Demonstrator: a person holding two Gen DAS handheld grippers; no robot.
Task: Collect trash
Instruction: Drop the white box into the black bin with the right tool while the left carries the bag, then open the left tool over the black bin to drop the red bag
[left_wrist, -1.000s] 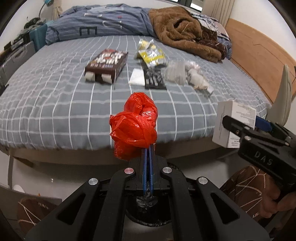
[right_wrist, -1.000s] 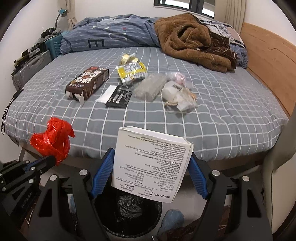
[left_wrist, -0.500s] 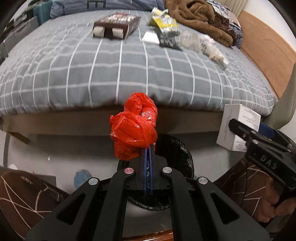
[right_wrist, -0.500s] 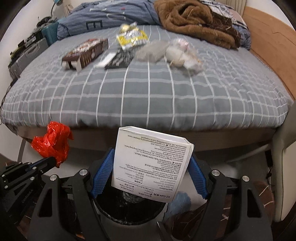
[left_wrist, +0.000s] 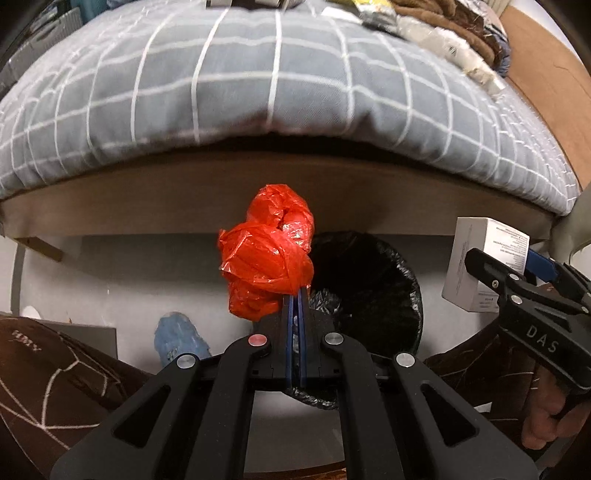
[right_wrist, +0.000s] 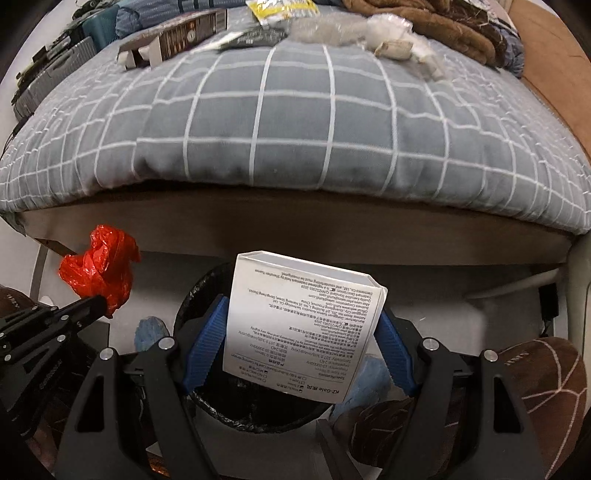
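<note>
Red crumpled plastic bag (left_wrist: 267, 254) sits pinched at the tips of my left gripper (left_wrist: 294, 295), whose blue pads are pressed almost flat together on a fold of it. My left camera shows the bag hanging over the near-left rim of the black-lined bin (left_wrist: 369, 291), a detail my right camera misses, since from there the bag (right_wrist: 98, 266) appears off to the left of the bin (right_wrist: 207, 295). My right camera instead shows the white printed box (right_wrist: 303, 325) clamped crosswise between the wide-spread blue fingers of my right gripper (right_wrist: 299, 354), held directly above the bin's mouth. From the left view the same box (left_wrist: 484, 262) juts from the right gripper (left_wrist: 517, 280) to the right of the bin.

More litter lies on the grey checked bedspread (right_wrist: 288, 122) beyond: a dark carton (right_wrist: 173, 37), a yellow wrapper (right_wrist: 280, 8) and clear crumpled packets (right_wrist: 369, 29), with a brown fleece blanket (right_wrist: 443, 27) behind. The bed's wooden frame (left_wrist: 147, 199) overhangs a pale floor (left_wrist: 147, 280), where the bin stands.
</note>
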